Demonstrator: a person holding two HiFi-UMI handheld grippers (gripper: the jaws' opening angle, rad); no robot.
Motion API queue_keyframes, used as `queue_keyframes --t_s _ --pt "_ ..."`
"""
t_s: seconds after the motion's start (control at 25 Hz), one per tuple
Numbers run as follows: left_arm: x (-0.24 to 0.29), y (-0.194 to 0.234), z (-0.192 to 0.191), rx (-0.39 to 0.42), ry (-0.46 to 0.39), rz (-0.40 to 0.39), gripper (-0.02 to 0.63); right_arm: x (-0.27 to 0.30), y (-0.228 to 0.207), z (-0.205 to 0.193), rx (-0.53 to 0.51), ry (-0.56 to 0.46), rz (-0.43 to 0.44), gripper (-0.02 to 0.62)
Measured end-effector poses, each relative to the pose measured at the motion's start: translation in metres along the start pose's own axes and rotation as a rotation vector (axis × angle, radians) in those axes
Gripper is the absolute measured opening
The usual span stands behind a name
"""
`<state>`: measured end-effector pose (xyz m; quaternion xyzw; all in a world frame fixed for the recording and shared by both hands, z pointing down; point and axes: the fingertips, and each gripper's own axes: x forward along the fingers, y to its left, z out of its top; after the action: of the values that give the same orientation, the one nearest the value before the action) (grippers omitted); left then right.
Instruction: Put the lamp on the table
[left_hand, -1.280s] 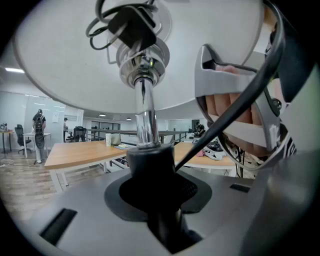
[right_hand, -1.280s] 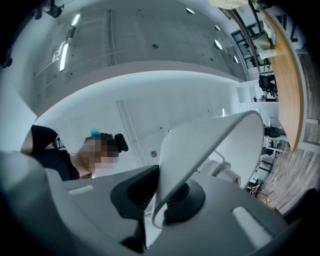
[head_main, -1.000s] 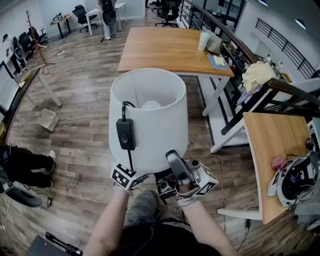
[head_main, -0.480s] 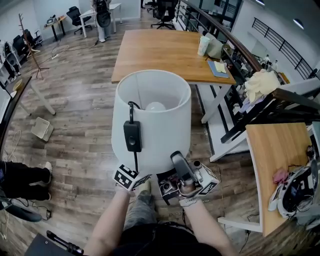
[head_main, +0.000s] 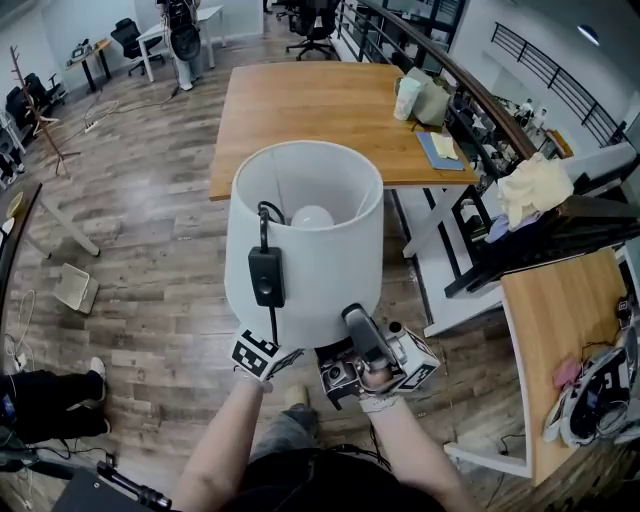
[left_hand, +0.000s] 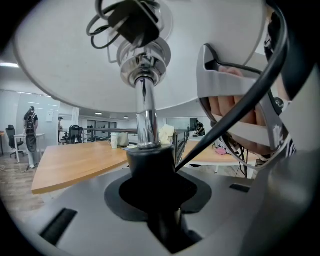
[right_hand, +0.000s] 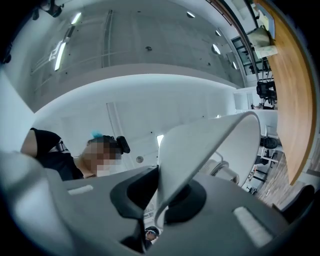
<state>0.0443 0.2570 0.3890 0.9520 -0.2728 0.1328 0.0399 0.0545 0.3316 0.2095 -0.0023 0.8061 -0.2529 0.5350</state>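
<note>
I carry a lamp with a white drum shade (head_main: 305, 240) above the wooden floor; its bulb (head_main: 313, 215) shows inside. A black cord with a switch (head_main: 265, 277) hangs over the shade's rim. My left gripper (left_hand: 155, 185) is shut on the black collar (left_hand: 152, 160) of the chrome stem (left_hand: 145, 115) under the shade; the head view shows only its marker cube (head_main: 262, 355). My right gripper (right_hand: 160, 200) is shut on the shade's lower rim (right_hand: 200, 150) and shows below the shade (head_main: 375, 365). The wooden table (head_main: 320, 110) stands ahead.
Cups (head_main: 405, 95) and a notebook (head_main: 440, 148) sit at the table's right end. A black rack (head_main: 540, 230) with cloth and a second wooden table (head_main: 560, 330) are at the right. A white basket (head_main: 75, 287) lies on the floor at the left.
The view has moved forward: the wooden table is nearer and the floor basket has slid back to the left. Both grippers hold the lamp as before.
</note>
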Motion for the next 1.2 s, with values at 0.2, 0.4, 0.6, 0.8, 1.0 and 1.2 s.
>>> queue_keyframes --t_s 0.2,0.4,0.6,0.8,1.0,1.2 --pt "0.015 0.044 0.002 -0.007 -0.005 -0.021 0.106 0.017 -0.045 0.007 -0.020 -0.001 -0.010 0.023" --pt "0.025 0.081 0.001 0.005 -0.011 -0.028 0.106 0.022 -0.081 0.009 -0.026 -0.001 -0.013 0.023" --pt "0.033 0.105 -0.001 -0.006 -0.009 -0.020 0.106 0.029 -0.107 0.013 -0.019 0.011 -0.014 0.023" --pt "0.048 0.130 -0.003 -0.028 -0.011 -0.005 0.106 0.037 -0.136 0.023 -0.005 0.022 -0.016 0.025" --pt "0.076 0.163 -0.001 -0.027 -0.008 0.015 0.106 0.033 -0.175 0.046 0.024 0.023 -0.011 0.025" --pt "0.107 0.206 0.008 -0.027 -0.017 0.043 0.106 0.049 -0.218 0.070 0.044 0.040 -0.001 0.025"
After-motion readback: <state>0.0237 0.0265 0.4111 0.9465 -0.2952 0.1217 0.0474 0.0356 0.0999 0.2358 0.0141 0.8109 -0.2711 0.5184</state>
